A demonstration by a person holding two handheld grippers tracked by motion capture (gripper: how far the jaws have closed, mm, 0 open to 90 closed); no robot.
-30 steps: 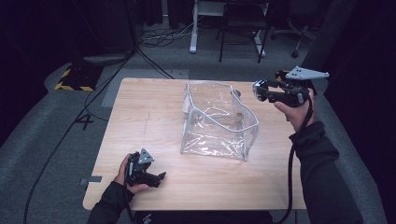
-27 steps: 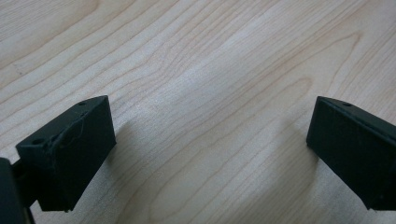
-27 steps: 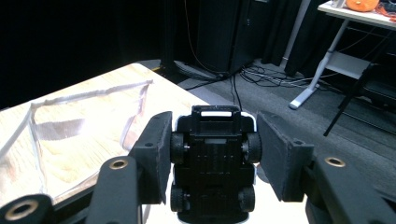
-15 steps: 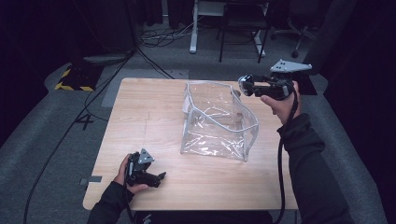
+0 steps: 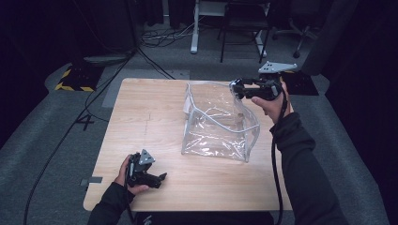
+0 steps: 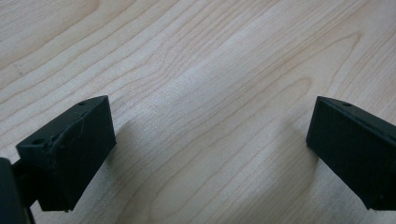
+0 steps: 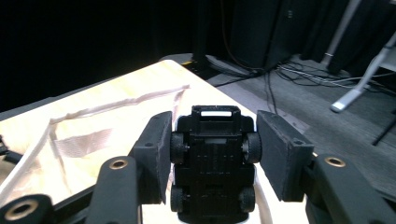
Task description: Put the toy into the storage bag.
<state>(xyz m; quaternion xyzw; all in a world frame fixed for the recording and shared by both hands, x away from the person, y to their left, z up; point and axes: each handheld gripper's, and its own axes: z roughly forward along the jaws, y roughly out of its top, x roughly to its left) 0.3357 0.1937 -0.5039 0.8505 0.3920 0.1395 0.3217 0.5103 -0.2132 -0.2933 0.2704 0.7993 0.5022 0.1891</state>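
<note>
Toy car [image 7: 212, 161] underside up, gripped by right tongs [image 7: 212, 154]; left tongs [image 6: 210, 154] released on table [image 6: 196, 70].

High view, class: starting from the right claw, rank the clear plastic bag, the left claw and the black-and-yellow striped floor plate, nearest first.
1. Clear plastic bag: directly beside the right claw.
2. Left claw: near-left table edge.
3. Black-and-yellow striped floor plate: on the floor, far left.
</note>
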